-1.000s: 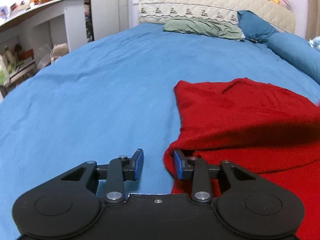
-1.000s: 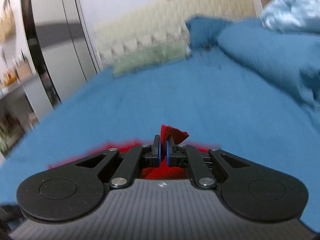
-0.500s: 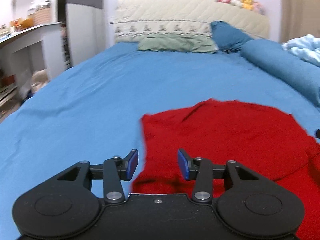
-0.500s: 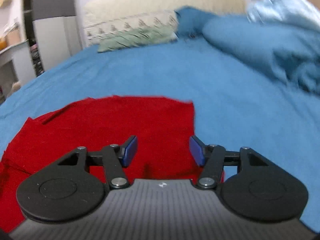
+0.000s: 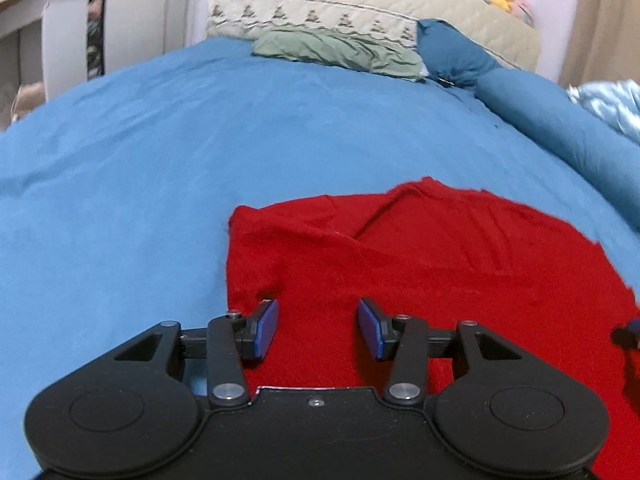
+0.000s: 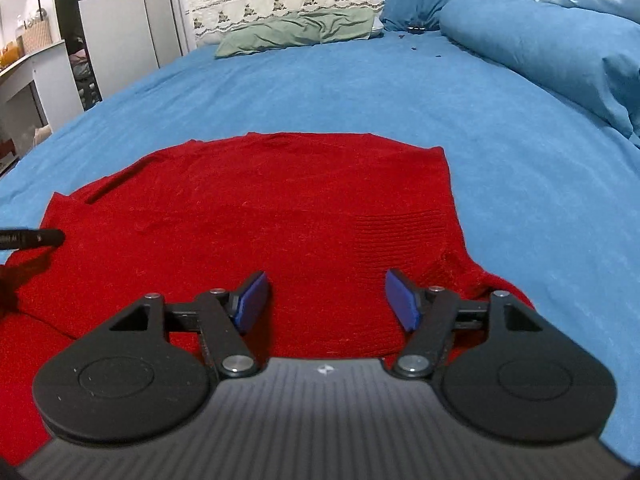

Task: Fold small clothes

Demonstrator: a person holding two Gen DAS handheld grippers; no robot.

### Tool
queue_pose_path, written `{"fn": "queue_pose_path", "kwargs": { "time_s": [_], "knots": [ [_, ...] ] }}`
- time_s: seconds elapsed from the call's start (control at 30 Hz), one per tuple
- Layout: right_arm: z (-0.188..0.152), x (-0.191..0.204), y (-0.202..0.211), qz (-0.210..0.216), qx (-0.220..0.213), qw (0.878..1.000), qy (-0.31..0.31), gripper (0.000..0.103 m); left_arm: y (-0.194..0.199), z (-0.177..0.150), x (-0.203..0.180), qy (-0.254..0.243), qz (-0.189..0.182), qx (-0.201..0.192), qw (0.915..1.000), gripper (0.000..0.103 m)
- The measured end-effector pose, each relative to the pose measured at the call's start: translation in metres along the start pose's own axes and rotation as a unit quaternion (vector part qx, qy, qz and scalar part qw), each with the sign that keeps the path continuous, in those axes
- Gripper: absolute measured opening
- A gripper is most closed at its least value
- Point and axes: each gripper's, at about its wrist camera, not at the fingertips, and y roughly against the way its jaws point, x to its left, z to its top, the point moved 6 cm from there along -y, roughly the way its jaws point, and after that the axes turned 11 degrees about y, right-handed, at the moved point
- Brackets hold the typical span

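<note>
A red knitted garment (image 5: 420,264) lies folded flat on the blue bed sheet (image 5: 120,184); it also shows in the right wrist view (image 6: 260,208). My left gripper (image 5: 318,326) is open and empty, just above the garment's near left part. My right gripper (image 6: 326,296) is open and empty, above the garment's near right part. The tip of the other gripper (image 6: 36,237) shows at the left edge of the right wrist view. A ribbed hem patch (image 6: 400,228) lies near the garment's right edge.
A green pillow (image 5: 340,50) and a dark blue pillow (image 5: 448,50) lie at the headboard (image 5: 360,4). A rolled blue duvet (image 6: 552,48) runs along the right side. A white desk (image 5: 36,20) and a wardrobe (image 6: 120,28) stand to the left of the bed.
My right gripper opened and let go of the red fabric, which now lies flat. My left gripper opened wider and moved right over the garment.
</note>
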Motion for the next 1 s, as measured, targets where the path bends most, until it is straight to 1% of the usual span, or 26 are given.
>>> {"fn": "queue_pose_path", "kwargs": {
  "time_s": [0.07,0.13,0.2,0.3,0.33,0.37,0.43,0.5,0.57,0.6,0.63,0.67,0.73,0.8,0.9,1.0],
  "knots": [
    [0.004,0.003,0.000,0.001,0.003,1.000,0.003,0.082,0.006,0.002,-0.003,0.005,0.004,0.003,1.0000,0.049],
    [0.011,0.001,0.014,0.007,-0.006,1.000,0.006,0.082,0.028,0.003,-0.008,-0.001,0.009,-0.004,1.0000,0.049],
    [0.017,-0.006,0.038,0.013,-0.022,1.000,0.013,0.082,0.058,0.006,-0.014,-0.011,0.015,-0.019,0.9997,0.050],
    [0.028,-0.012,0.078,0.016,-0.032,0.999,0.028,0.083,0.108,0.011,-0.021,-0.017,0.017,-0.035,0.9991,0.056],
    [0.031,-0.015,0.095,0.016,-0.035,0.999,0.032,0.083,0.128,0.012,-0.022,-0.017,0.020,-0.040,0.9988,0.059],
    [0.034,-0.018,0.110,0.017,-0.036,0.999,0.036,0.085,0.145,0.012,-0.023,-0.016,0.025,-0.043,0.9986,0.062],
    [0.037,-0.023,0.146,0.022,-0.041,0.998,0.042,0.095,0.179,0.009,-0.023,-0.013,0.033,-0.045,0.9984,0.066],
    [0.038,-0.029,0.178,0.025,-0.043,0.998,0.045,0.100,0.210,0.000,-0.025,-0.015,0.044,-0.043,0.9980,0.073],
    [0.034,-0.035,0.207,0.033,-0.038,0.998,0.044,0.103,0.234,-0.014,-0.027,-0.020,0.054,-0.034,0.9978,0.075],
    [0.029,-0.039,0.221,0.038,-0.032,0.998,0.038,0.103,0.245,-0.023,-0.026,-0.020,0.060,-0.028,0.9976,0.075],
    [0.024,-0.042,0.233,0.045,-0.026,0.998,0.032,0.103,0.255,-0.033,-0.026,-0.018,0.066,-0.018,0.9975,0.078],
    [0.018,-0.045,0.245,0.053,-0.017,0.998,0.024,0.103,0.264,-0.043,-0.024,-0.013,0.071,-0.009,0.9973,0.086],
    [-0.001,-0.049,0.263,0.071,0.003,0.997,0.011,0.103,0.280,-0.062,-0.021,0.000,0.069,0.004,0.9976,0.092],
    [-0.022,-0.051,0.279,0.079,0.022,0.997,0.008,0.103,0.290,-0.084,-0.018,0.013,0.057,0.030,0.9978,0.092],
    [-0.059,-0.048,0.293,0.089,0.059,0.994,0.018,0.103,0.294,-0.110,-0.007,0.025,0.064,0.072,0.9950,0.092],
    [-0.094,-0.043,0.302,0.098,0.091,0.991,0.029,0.102,0.292,-0.128,0.007,0.039,0.067,0.107,0.9913,0.092]
  ]
}}
